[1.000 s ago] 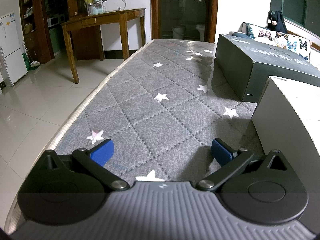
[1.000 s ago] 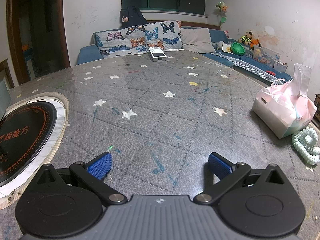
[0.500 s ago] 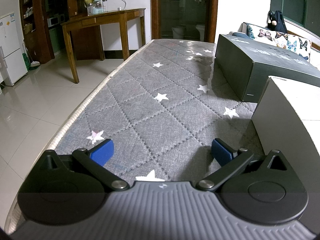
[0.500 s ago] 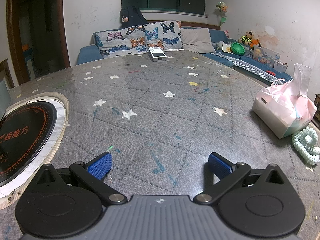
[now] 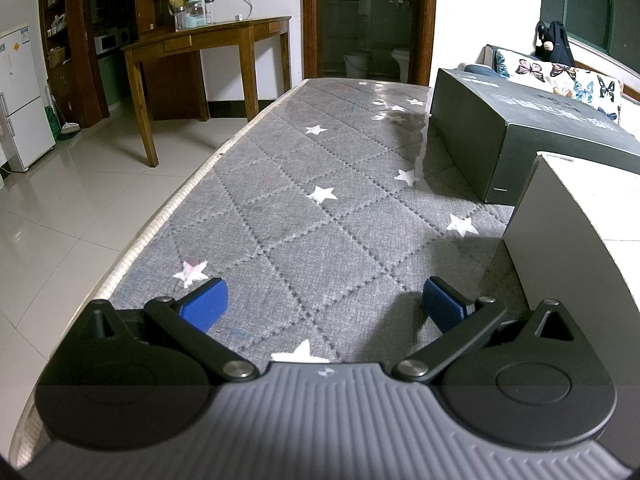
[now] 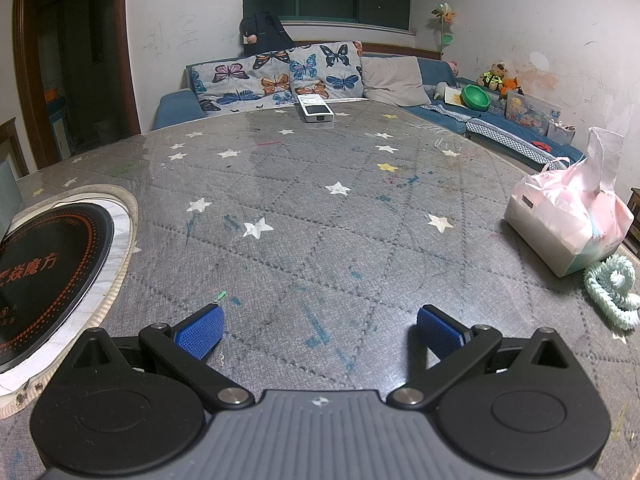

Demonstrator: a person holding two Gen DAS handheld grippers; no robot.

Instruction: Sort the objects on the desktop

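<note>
Grey quilted cloth with white stars under a clear glossy cover, that's the surface point(image 5: 304, 216) both cameras are looking across.

Left wrist view, going left to right: tiled floor and a wooden side table point(image 5: 208, 40) off past the edge, then the left gripper point(image 5: 322, 304) low over bare cloth with its jaws spread wide and nothing between the blue pads. To its right sits a dark grey-green box point(image 5: 496, 128), lying flat, and nearer to the camera a white box point(image 5: 568, 240) just beside the right-hand pad. The two boxes look close together, can't tell if they touch.

Right wrist view, same order: a round black induction hob point(image 6: 44, 264) with orange markings set into the surface at the far left. Then the right gripper point(image 6: 320, 328), jaws also released wide, empty, hovering over a stretch with blue pen scribbles. Way off at the far edge, roughly centre, a white remote point(image 6: 315, 109) lies flat. At the right edge there's a pink tissue pack point(image 6: 568, 220) with a sheet sticking up, and a pale green coiled thing point(image 6: 612, 292) right beside it, looks like it's touching. Both are well apart from the gripper.
</note>
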